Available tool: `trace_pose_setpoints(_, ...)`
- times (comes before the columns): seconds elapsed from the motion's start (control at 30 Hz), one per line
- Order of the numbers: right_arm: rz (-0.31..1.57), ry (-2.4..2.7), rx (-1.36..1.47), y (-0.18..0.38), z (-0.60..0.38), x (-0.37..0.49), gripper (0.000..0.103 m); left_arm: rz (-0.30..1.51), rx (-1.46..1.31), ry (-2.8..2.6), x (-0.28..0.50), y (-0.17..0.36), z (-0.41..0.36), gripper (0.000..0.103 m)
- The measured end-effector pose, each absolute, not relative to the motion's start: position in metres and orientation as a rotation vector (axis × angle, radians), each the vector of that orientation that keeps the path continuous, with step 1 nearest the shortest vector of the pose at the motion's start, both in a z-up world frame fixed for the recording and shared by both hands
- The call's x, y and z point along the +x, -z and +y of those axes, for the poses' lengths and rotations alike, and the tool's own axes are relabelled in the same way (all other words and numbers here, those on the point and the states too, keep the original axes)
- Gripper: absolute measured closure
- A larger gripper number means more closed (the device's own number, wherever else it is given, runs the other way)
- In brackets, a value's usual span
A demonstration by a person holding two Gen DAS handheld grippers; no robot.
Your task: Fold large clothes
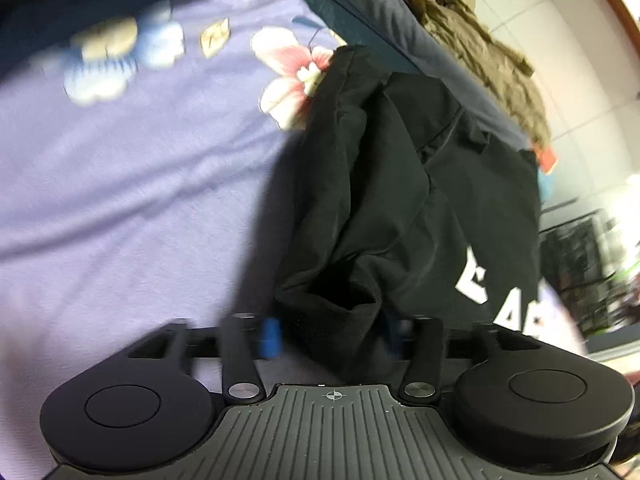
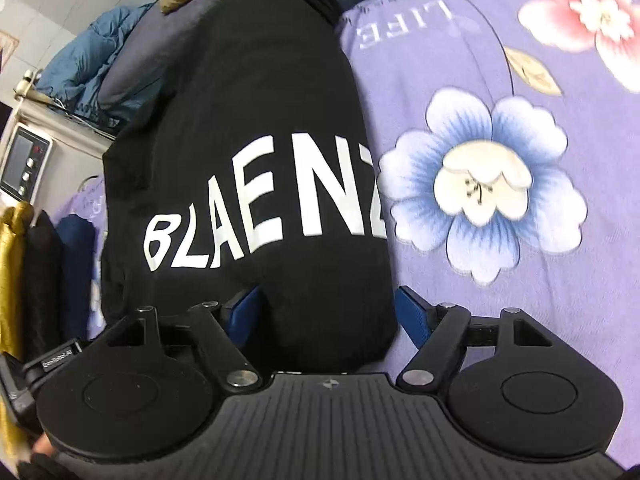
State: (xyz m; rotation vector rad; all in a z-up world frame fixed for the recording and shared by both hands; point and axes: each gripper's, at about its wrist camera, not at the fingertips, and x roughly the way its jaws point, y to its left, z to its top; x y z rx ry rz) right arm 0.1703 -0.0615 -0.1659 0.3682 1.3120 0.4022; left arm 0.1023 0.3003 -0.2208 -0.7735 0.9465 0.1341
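A black garment (image 2: 256,92) with white letters "BLAENZ" lies folded into a long narrow bundle on the purple flowered bedsheet (image 2: 520,280). In the right wrist view its near end sits between the blue pads (image 2: 412,316) of my right gripper (image 2: 328,312), whose jaws stand wide and open. In the left wrist view the same black garment (image 1: 400,184) is rumpled, with a bunched dark edge hanging between the blue pads (image 1: 270,338) of my left gripper (image 1: 332,332). Those jaws are spread wide and do not pinch the cloth. The purple bedsheet (image 1: 140,200) stretches to the left.
An olive garment (image 1: 480,48) is heaped on dark blue bedding (image 1: 384,12) behind the black one. A blue padded jacket (image 2: 88,64) and a grey appliance with a control panel (image 2: 24,160) stand at far left. Gold, black and navy clothes (image 2: 44,280) hang by the bed's edge.
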Motion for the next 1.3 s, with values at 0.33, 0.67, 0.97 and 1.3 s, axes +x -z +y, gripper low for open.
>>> trace_pose_setpoints(0.33, 1.287, -0.464, 0.287, 0.133, -0.084, 0.166, 0.020, 1.017, -0.473, -0.125, 0.094, 0.170, 0.250, 0.000)
trace_pose_setpoints(0.67, 1.182, -0.591, 0.230, 0.091, -0.134, 0.171, 0.005, 1.059, -0.519, -0.074, 0.085, 0.178, 0.240, 0.000)
trace_pose_setpoints(0.97, 1.301, -0.576, 0.556, 0.136, -0.180, 0.160, 0.002, 0.891, -1.001, -0.040, 0.046, 0.226, 0.272, 0.000)
trace_pose_setpoints(1.3, 1.332, -0.509, 0.868, 0.187, -0.170, 0.163, 0.002, 0.690, -1.342, -0.060, 0.045, 0.274, 0.281, 0.000)
